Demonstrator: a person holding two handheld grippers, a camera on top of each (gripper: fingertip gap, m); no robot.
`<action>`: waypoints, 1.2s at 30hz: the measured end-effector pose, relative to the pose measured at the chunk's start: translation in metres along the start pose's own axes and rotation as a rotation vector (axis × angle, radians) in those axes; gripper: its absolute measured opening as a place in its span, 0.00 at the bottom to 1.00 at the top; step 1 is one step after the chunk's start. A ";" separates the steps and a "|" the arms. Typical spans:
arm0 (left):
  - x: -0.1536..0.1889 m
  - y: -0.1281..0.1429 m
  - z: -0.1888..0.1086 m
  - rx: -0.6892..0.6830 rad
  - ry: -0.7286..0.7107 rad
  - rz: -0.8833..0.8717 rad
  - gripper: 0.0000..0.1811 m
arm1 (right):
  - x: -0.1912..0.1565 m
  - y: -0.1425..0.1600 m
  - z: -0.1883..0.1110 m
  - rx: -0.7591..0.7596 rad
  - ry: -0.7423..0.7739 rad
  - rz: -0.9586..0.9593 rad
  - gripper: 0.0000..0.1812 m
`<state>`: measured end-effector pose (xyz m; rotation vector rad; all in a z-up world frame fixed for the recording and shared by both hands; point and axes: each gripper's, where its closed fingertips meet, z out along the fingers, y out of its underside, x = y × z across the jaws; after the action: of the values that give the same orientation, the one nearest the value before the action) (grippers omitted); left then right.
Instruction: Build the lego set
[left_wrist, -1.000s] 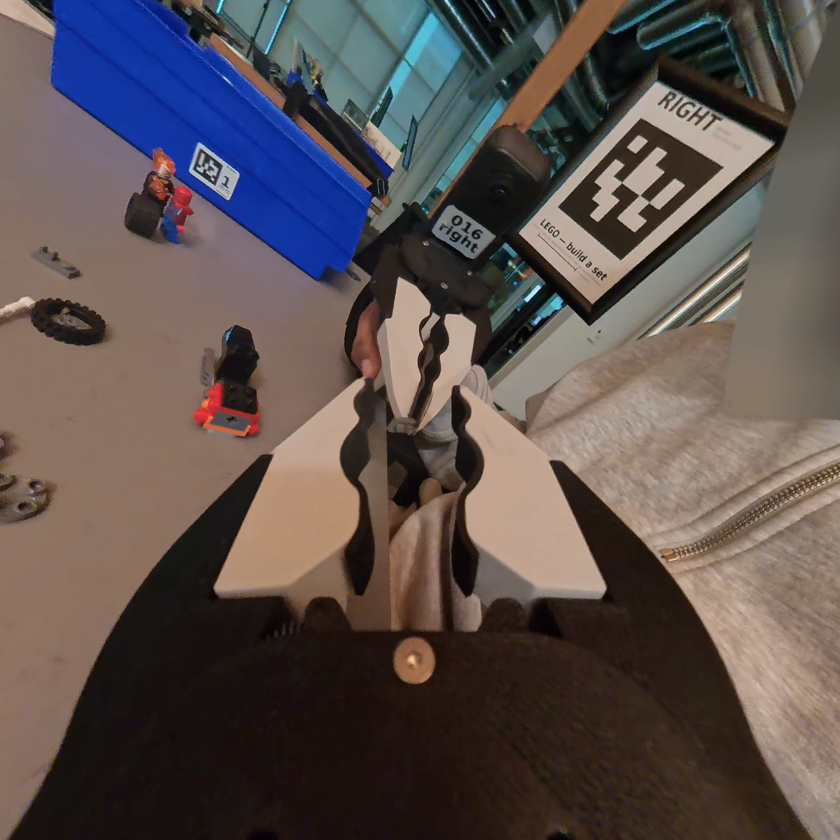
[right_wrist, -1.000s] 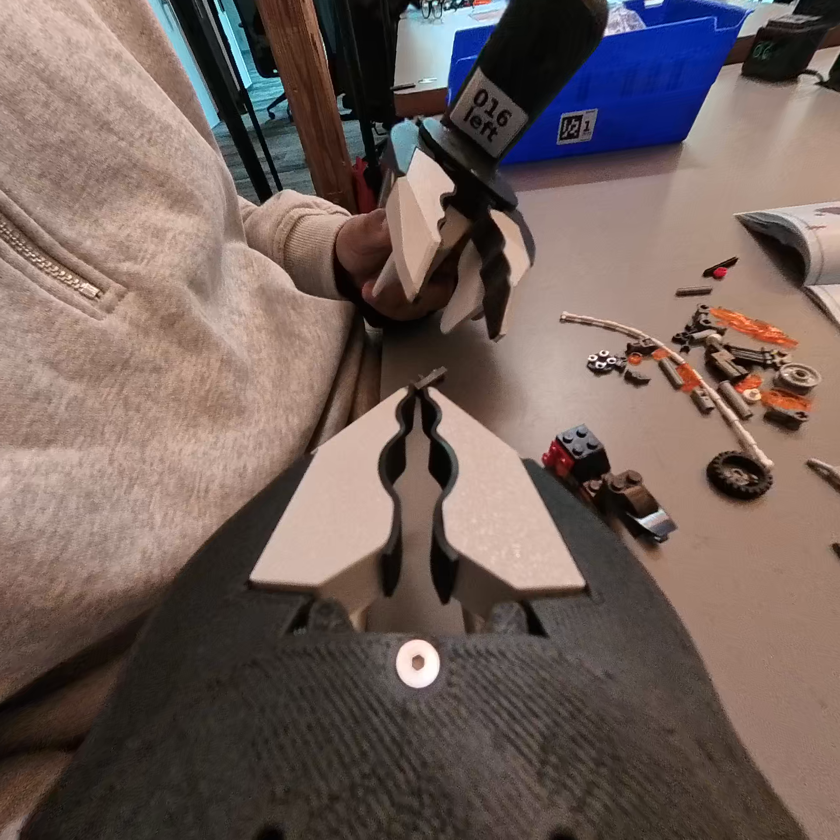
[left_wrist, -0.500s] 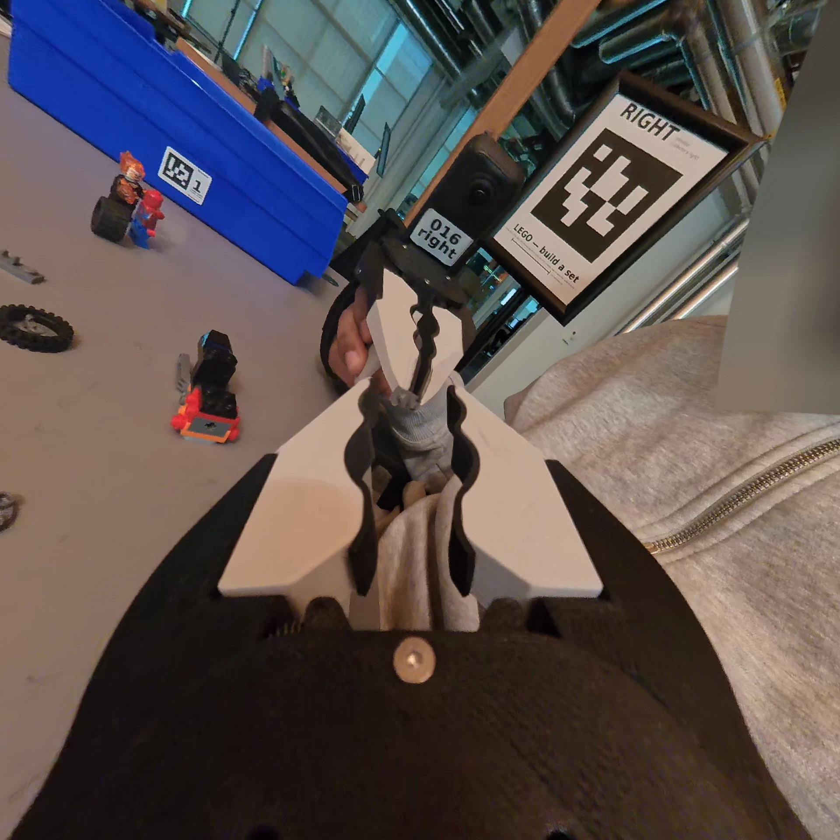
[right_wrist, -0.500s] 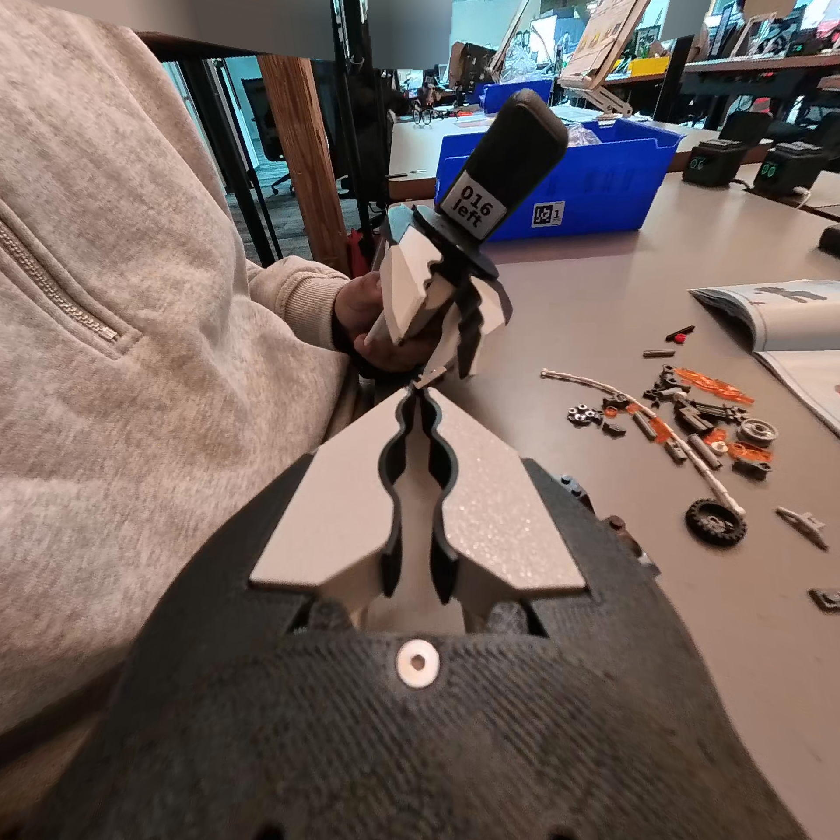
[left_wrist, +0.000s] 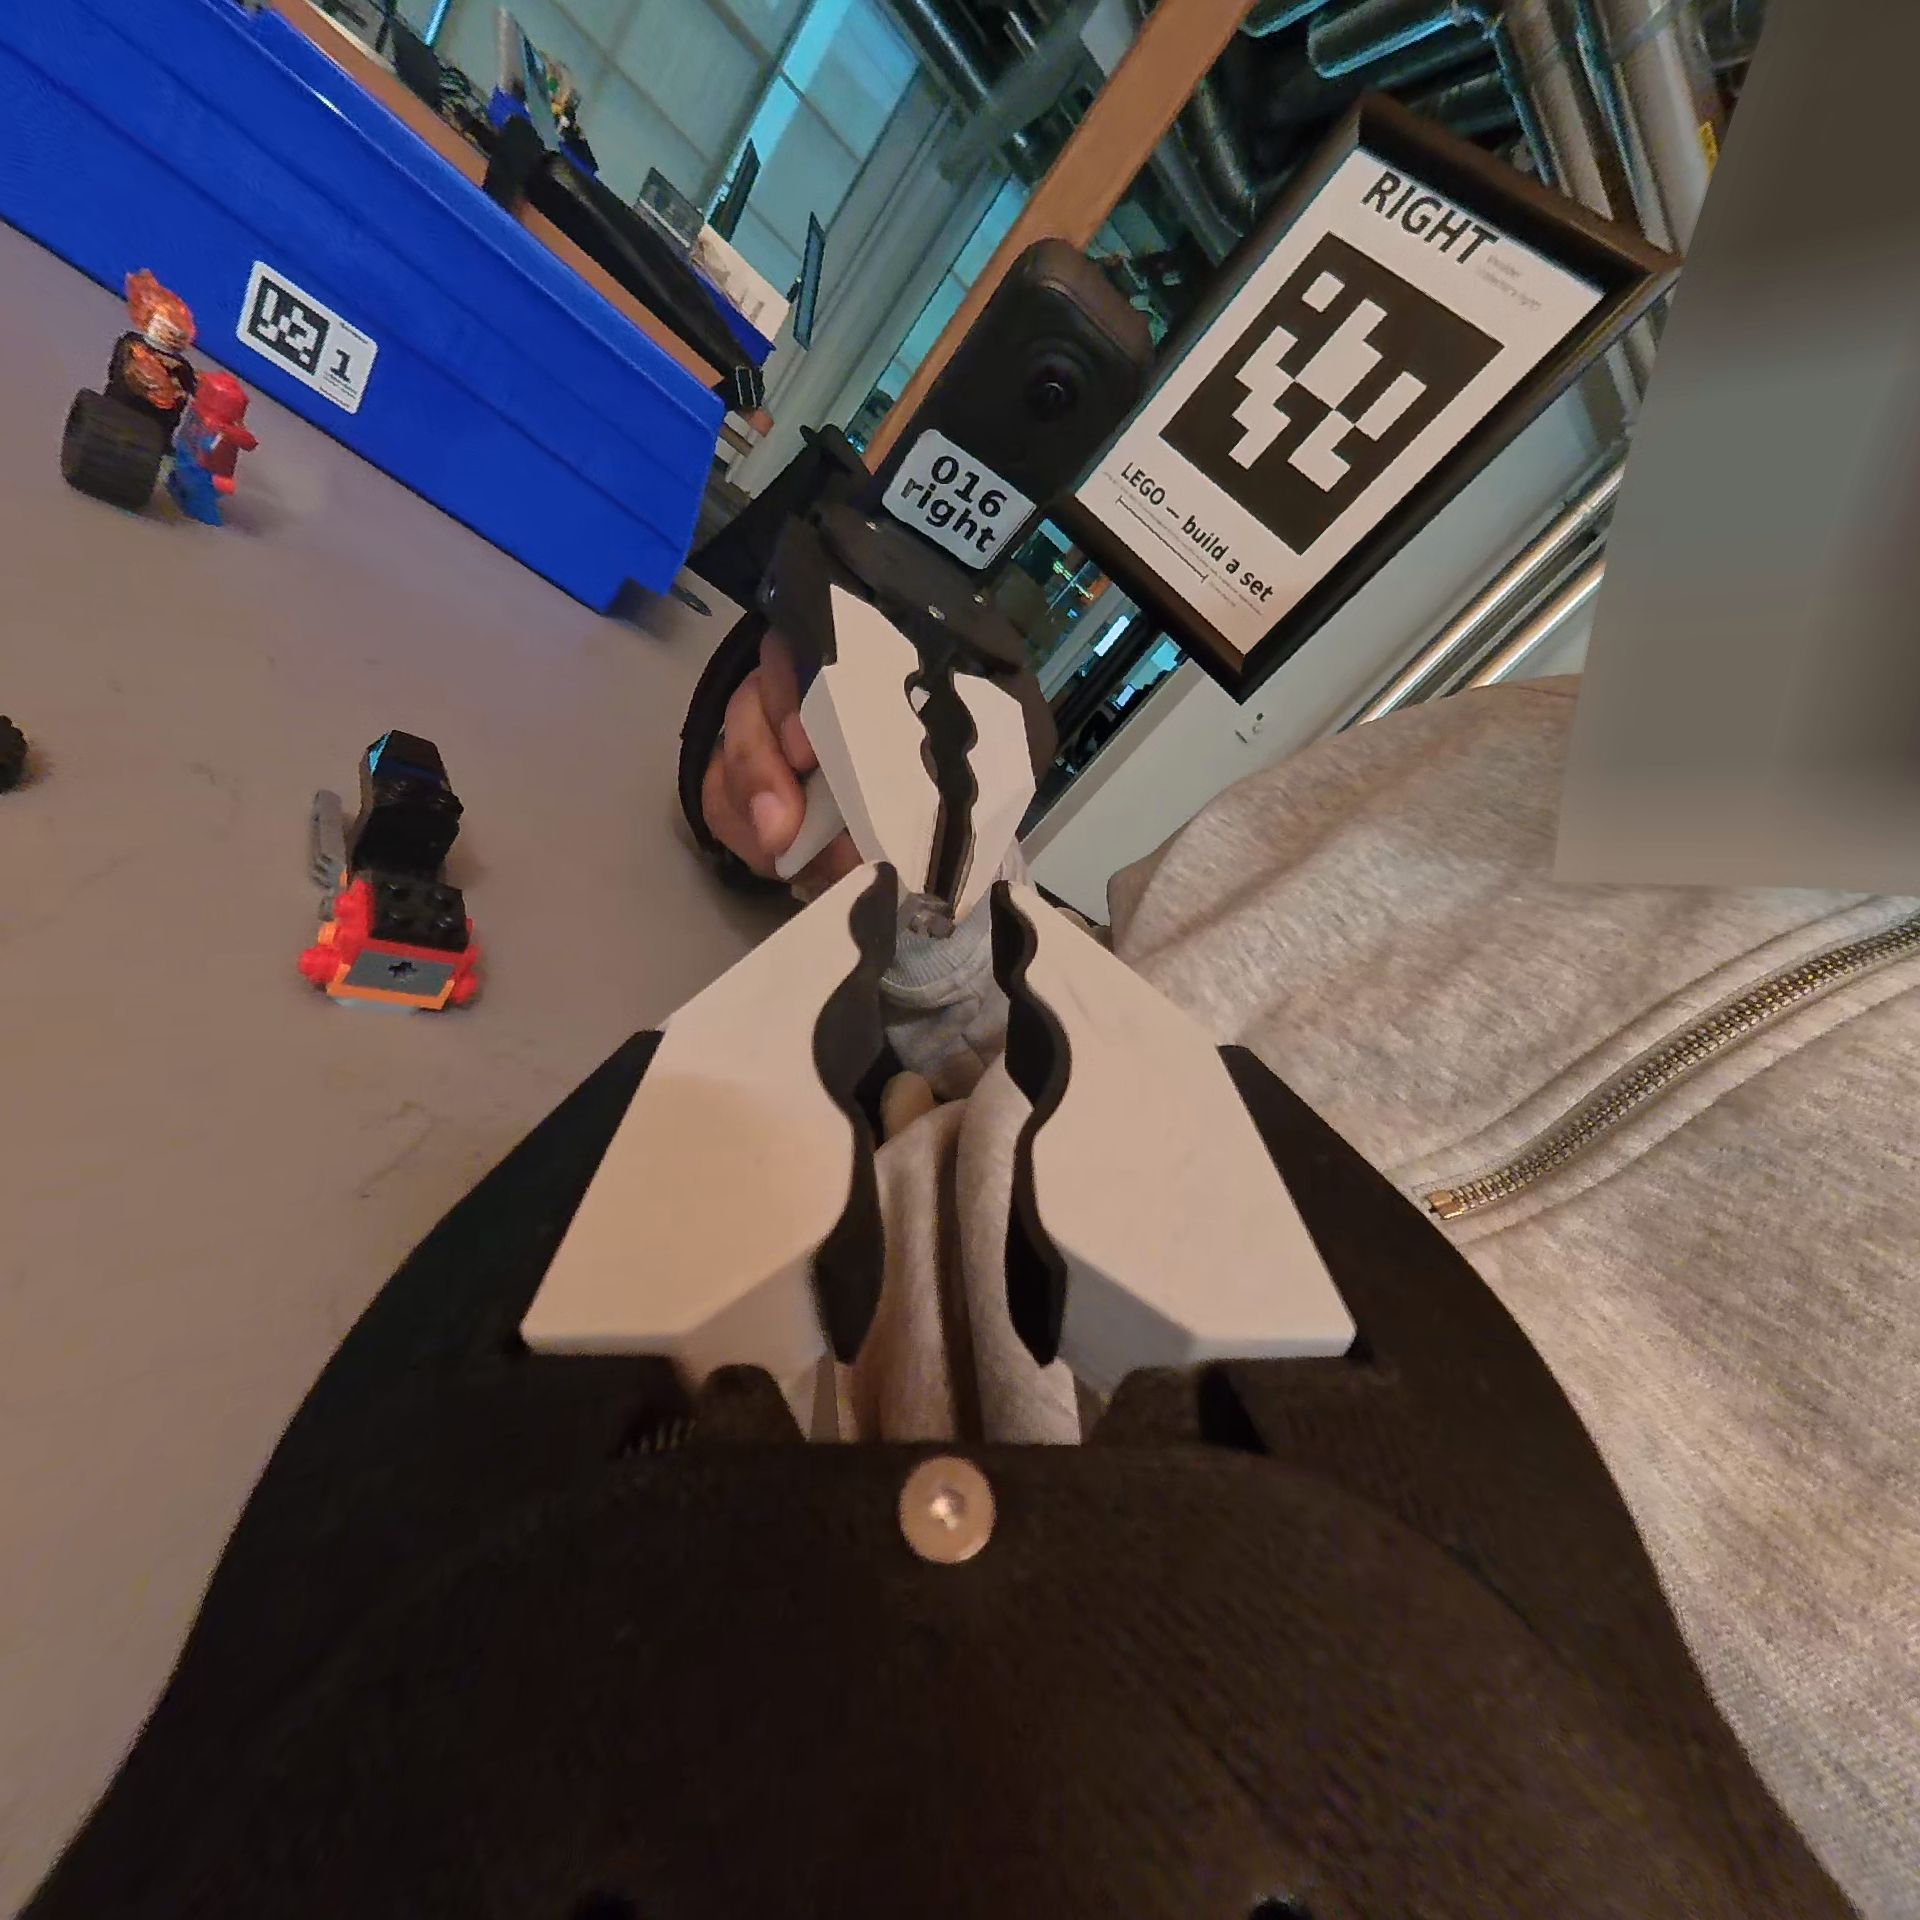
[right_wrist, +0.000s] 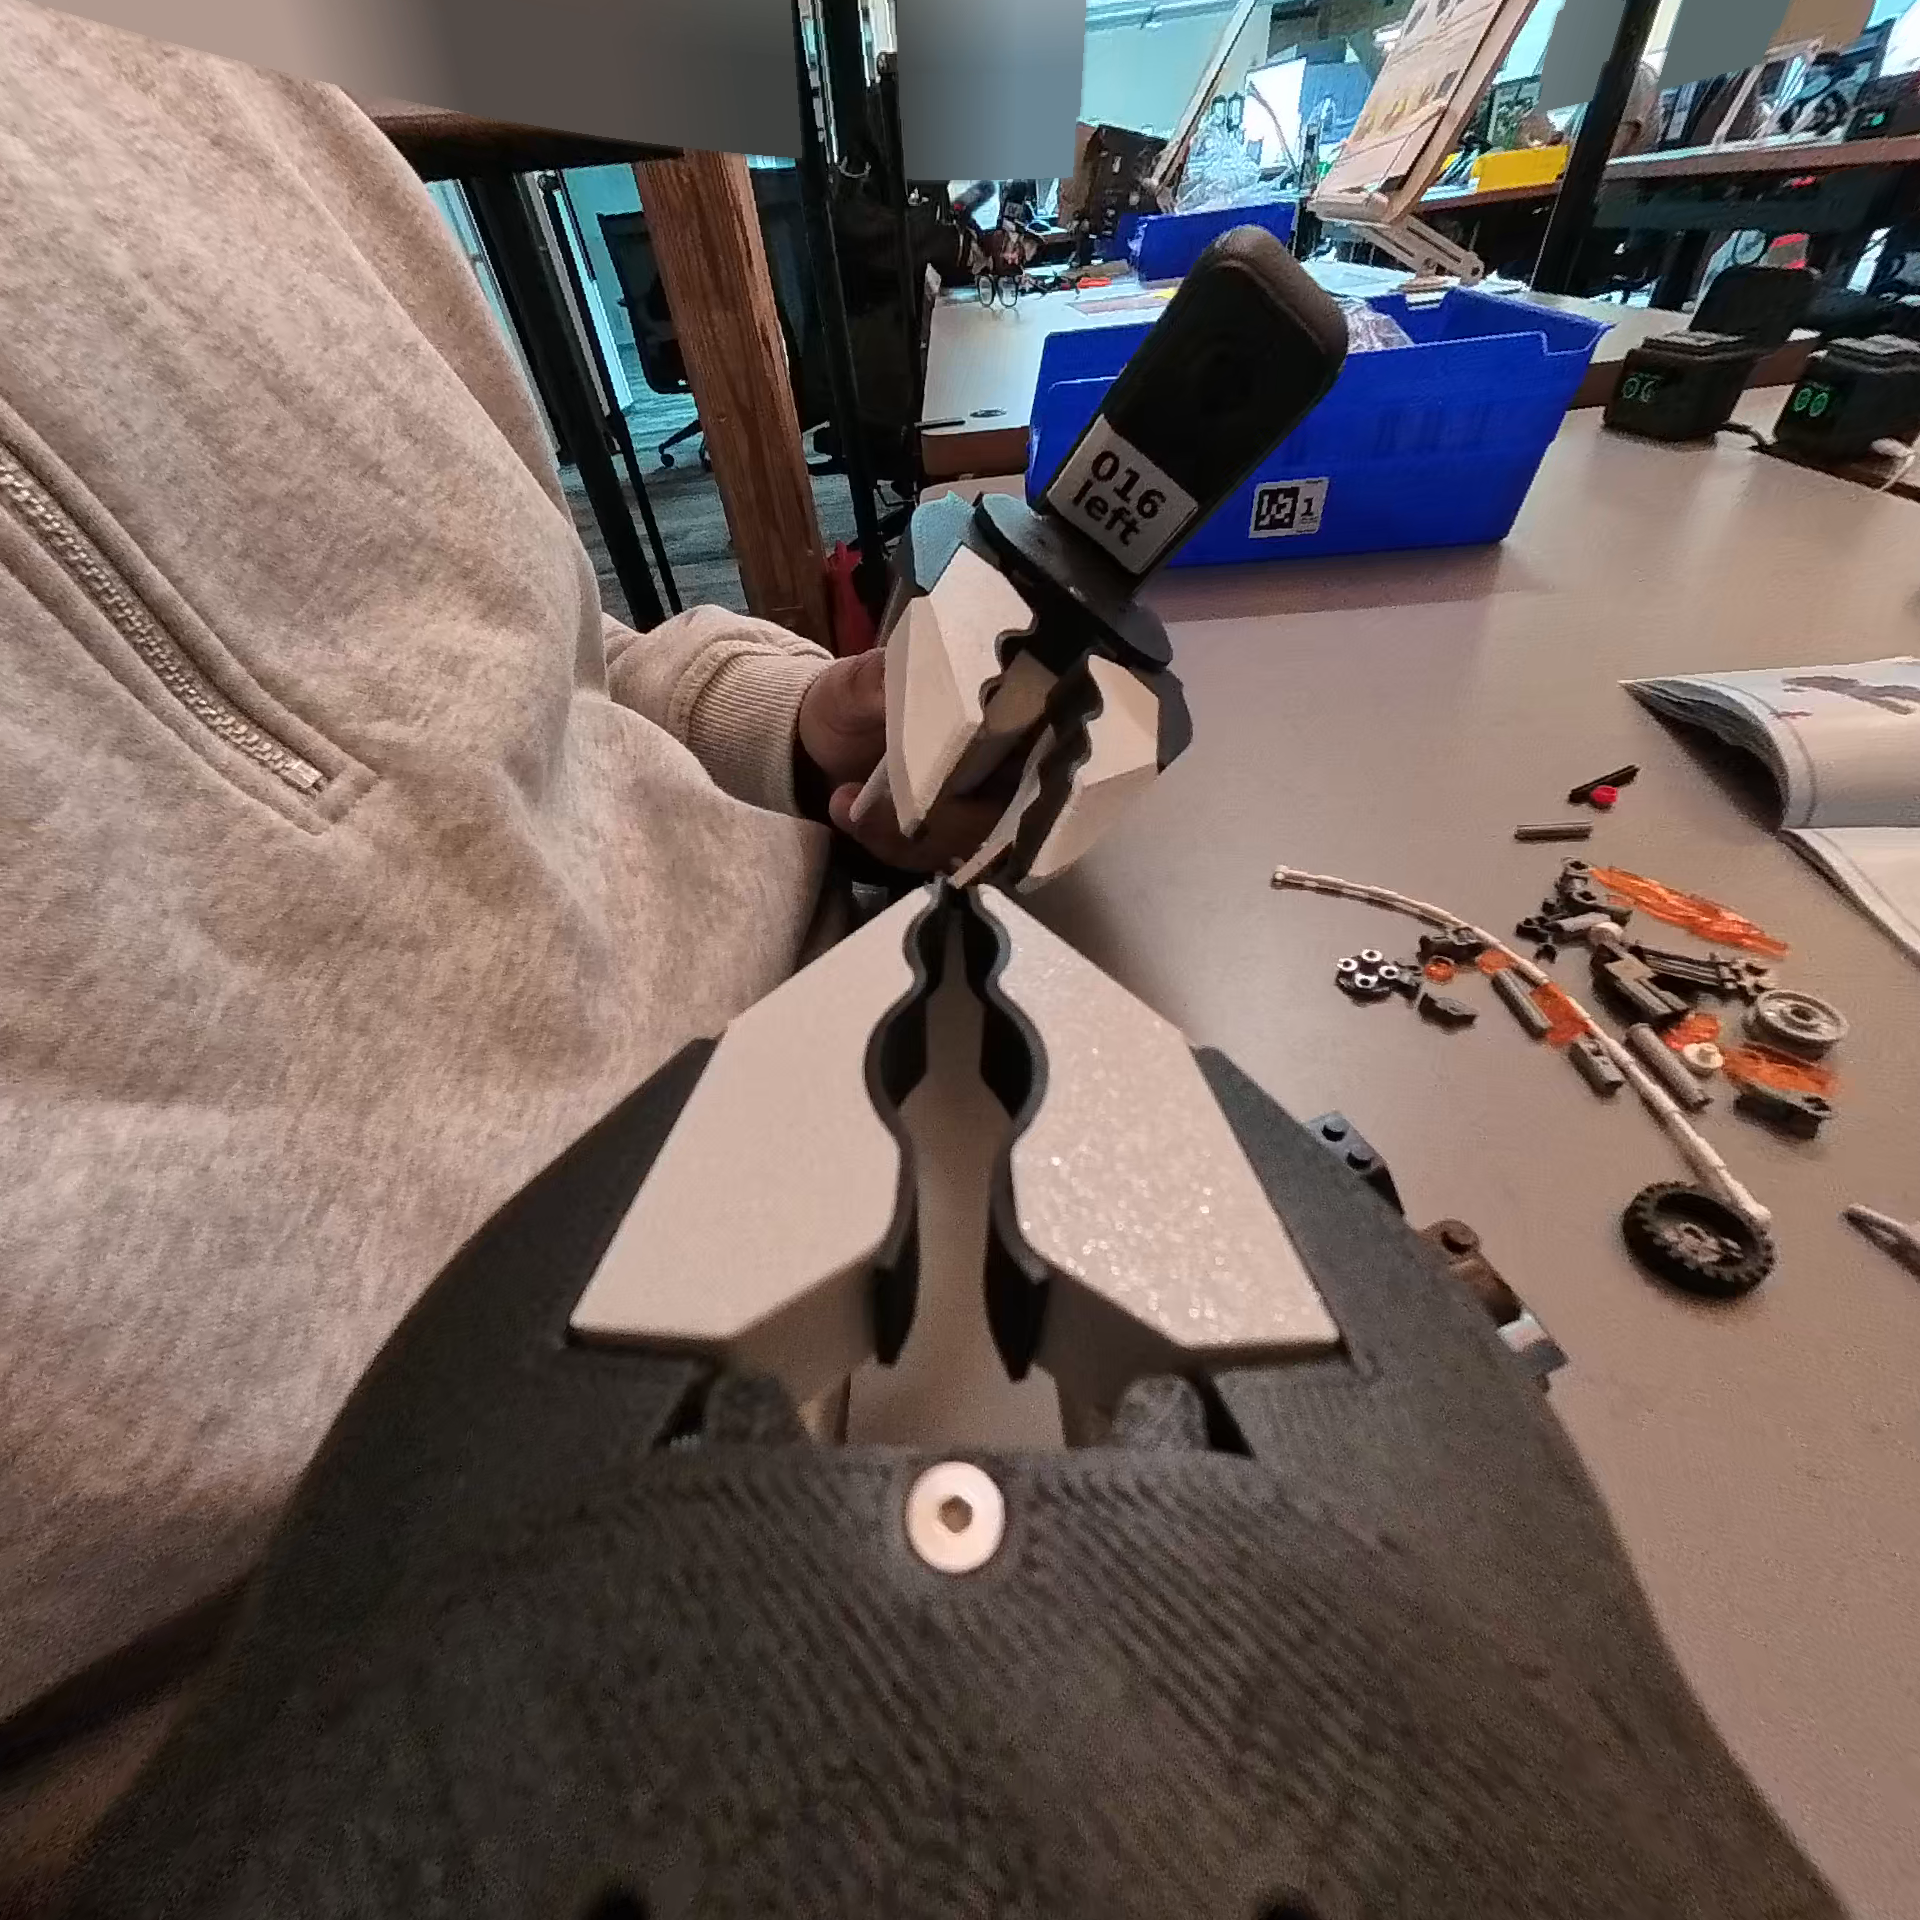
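My right gripper (right_wrist: 951, 896) is shut on a small dark grey lego piece (right_wrist: 943, 886) pinched at its very tips. It is held up in front of a person's grey hoodie. My left gripper (left_wrist: 940, 894) is open and faces it tip to tip. In the left wrist view the right gripper (left_wrist: 935, 894) brings the grey piece (left_wrist: 925, 916) into the gap between my left fingertips. In the right wrist view the left gripper (right_wrist: 966, 852) hangs just above my right tips. A partly built red and black lego model (left_wrist: 395, 914) stands on the grey table (left_wrist: 208, 1143).
Two minifigures (left_wrist: 213, 447) and a black wheel (left_wrist: 104, 447) stand by a blue bin (left_wrist: 416, 312). Loose lego parts (right_wrist: 1610, 987), a tyre (right_wrist: 1699, 1242) and an open instruction booklet (right_wrist: 1818, 748) lie to the right. A framed marker sign (left_wrist: 1330, 384) stands behind. Only a small space, under 4 cm, lies between the two pairs of fingers. From either gripper's tips it is about 25 cm to the black wheel (left_wrist: 104, 447).
The two grippers have come closer together. The right gripper's tip with the grey piece has moved in between the open left fingers. Both views have tilted upward.
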<state>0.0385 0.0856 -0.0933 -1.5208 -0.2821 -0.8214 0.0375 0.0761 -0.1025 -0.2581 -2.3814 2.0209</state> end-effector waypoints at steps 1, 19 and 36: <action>0.000 0.000 0.000 0.001 0.000 -0.002 0.08 | 0.000 0.000 0.000 0.001 0.000 0.001 0.00; -0.008 -0.008 -0.006 0.044 -0.044 -0.011 0.01 | 0.014 -0.002 0.000 0.016 0.079 0.039 0.00; -0.038 -0.053 -0.049 0.406 -0.244 -0.025 0.01 | 0.068 -0.010 0.000 0.052 0.600 0.009 0.10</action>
<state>-0.0373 0.0580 -0.0812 -1.2332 -0.6113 -0.5546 -0.0313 0.0831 -0.0995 -0.7499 -1.9502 1.6829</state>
